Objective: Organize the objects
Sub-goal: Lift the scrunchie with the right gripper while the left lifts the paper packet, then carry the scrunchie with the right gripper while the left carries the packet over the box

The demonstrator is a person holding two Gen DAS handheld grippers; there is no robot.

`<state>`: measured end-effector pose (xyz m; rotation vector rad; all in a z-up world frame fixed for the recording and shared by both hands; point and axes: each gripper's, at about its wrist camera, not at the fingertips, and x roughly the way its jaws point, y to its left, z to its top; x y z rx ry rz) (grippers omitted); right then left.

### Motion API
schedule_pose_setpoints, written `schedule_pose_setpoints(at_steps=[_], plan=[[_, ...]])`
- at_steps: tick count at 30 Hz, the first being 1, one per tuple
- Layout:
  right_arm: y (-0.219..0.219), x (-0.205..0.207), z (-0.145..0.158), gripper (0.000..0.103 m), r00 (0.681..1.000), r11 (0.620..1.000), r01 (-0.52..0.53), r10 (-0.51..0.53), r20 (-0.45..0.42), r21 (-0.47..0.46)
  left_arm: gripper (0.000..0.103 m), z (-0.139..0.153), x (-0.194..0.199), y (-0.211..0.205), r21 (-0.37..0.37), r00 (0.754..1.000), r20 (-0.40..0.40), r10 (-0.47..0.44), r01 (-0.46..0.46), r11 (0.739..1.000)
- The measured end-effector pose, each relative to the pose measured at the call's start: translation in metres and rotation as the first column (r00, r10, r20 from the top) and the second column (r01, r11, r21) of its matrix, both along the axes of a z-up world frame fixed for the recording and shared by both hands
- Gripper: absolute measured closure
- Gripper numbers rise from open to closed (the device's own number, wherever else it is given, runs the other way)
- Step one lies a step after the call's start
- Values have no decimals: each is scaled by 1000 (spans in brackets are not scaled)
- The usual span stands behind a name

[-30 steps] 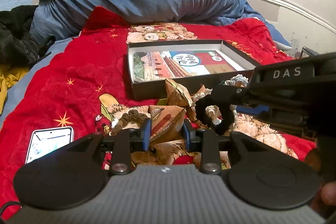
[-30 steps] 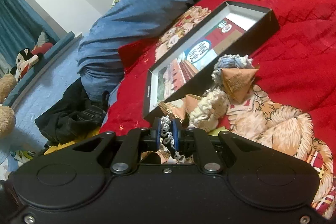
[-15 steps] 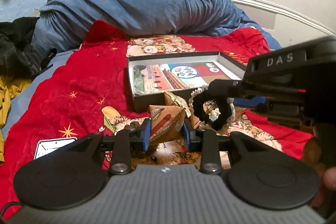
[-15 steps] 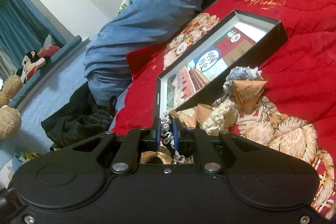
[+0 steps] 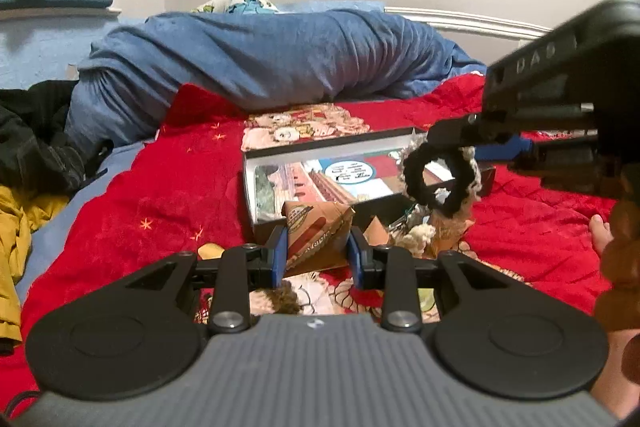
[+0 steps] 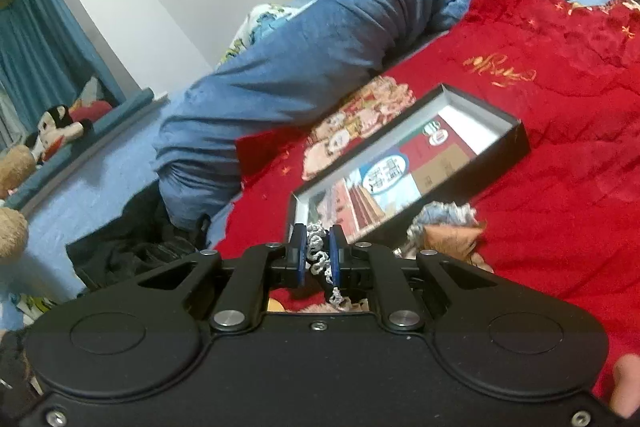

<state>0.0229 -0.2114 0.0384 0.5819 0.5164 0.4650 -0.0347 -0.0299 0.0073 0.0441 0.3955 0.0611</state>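
Note:
My left gripper [image 5: 317,255] is shut on a brown paper pyramid packet [image 5: 316,233], held above the red blanket in front of the open black box [image 5: 256,183]. My right gripper [image 6: 319,258] is shut on a crocheted ring of black and cream yarn [image 6: 320,259]. From the left wrist view that ring [image 5: 438,183] hangs from the right gripper's fingertips over the box's near right corner. More brown packets [image 5: 376,229] and yarn pieces [image 5: 416,235] lie on the blanket just in front of the box. The box [image 6: 516,143] has a printed picture inside.
A rolled blue duvet [image 5: 260,59] lies behind the box. Dark clothes [image 5: 32,139] and a yellow garment [image 5: 16,219] are piled on the left. A person's hand [image 5: 612,267] holds the right gripper at the right edge. The red blanket [image 6: 560,187] spreads to the right.
Both grippers have risen with their loads. The yarn ring has lifted off the pile and now hangs over the box's corner. The white phone has dropped out of the left wrist view.

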Motion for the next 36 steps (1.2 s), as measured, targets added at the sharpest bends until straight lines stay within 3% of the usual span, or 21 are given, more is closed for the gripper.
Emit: schedule_pose_setpoints(at_steps=[4, 15, 23, 29, 36], plan=[[-8, 3, 10, 91, 1000, 999, -2, 1, 19, 36, 68, 5, 2, -5, -2, 1000, 18, 25, -25, 1000], [-21, 14, 52, 91, 994, 996, 2, -13, 110, 93, 68, 48, 25, -5, -127, 982, 75, 172, -161, 979], [-25, 33, 100, 91, 980, 997, -5, -10, 200, 75, 68, 83, 56, 2, -300, 966, 90, 241, -204, 932], [-19, 43, 121, 91, 972, 999, -44, 37, 233, 25, 68, 73, 69, -3, -306, 979, 82, 185, -152, 940], [-4, 67, 101, 91, 978, 996, -70, 77, 193, -47, 68, 45, 86, 6, -332, 980, 49, 193, -166, 929]])
